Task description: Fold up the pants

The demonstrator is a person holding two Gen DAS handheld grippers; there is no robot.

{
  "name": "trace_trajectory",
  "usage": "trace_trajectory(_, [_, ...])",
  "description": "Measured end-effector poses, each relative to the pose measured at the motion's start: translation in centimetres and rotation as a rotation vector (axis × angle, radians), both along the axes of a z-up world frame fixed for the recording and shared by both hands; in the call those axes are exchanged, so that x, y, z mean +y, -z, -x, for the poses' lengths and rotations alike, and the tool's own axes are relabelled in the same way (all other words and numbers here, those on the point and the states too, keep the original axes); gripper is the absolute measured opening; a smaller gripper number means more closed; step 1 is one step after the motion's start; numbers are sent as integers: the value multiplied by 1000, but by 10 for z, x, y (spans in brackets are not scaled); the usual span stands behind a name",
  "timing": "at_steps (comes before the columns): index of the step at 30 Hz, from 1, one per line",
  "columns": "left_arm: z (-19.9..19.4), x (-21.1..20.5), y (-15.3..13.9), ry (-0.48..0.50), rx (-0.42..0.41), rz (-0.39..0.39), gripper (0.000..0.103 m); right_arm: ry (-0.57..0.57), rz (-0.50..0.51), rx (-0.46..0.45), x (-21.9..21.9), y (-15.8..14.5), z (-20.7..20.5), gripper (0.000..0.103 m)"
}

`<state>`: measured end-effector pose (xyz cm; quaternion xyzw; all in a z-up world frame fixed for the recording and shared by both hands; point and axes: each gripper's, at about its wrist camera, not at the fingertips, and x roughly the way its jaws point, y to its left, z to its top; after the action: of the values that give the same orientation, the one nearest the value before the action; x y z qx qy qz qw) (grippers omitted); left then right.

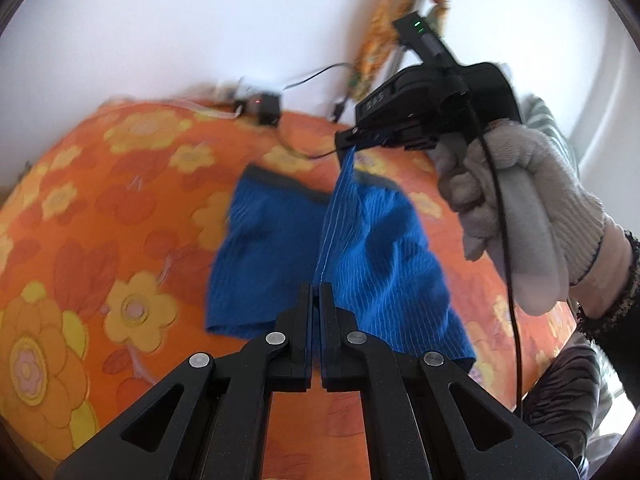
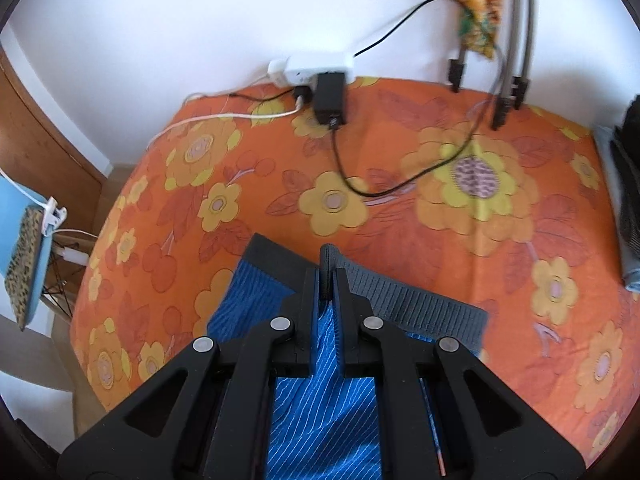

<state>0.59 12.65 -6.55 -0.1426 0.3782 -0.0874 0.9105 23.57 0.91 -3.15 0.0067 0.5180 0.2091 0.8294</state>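
Left wrist view blurred by motion throughout. Pants cut off at bottom edge; hem hidden behind right tongs.

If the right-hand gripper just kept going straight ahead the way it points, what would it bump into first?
Probably the orange flowered bedspread just past the grey waistband that the right gripper pinches; depth is hard to judge.

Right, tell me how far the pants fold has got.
Done: both grippers have hold of the blue pants. In hand: the right gripper is shut on the grey waistband, the left gripper on a lower edge, raising one side off the orange bedspread. Left: laying that side over and the remaining folds.
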Motion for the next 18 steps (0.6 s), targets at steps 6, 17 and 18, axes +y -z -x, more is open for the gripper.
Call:
trace_trajectory(6, [-3, 33, 19, -71, 52, 51, 1, -33, 56, 12, 40, 20, -8, 7])
trace_trajectory(17, [3, 53, 26, -99, 73, 88, 1, -76, 99, 34, 84, 48, -16, 7])
trace_trajectory(18, [1, 53, 27, -90, 76, 101, 2, -79, 103, 32, 85, 50, -16, 7])
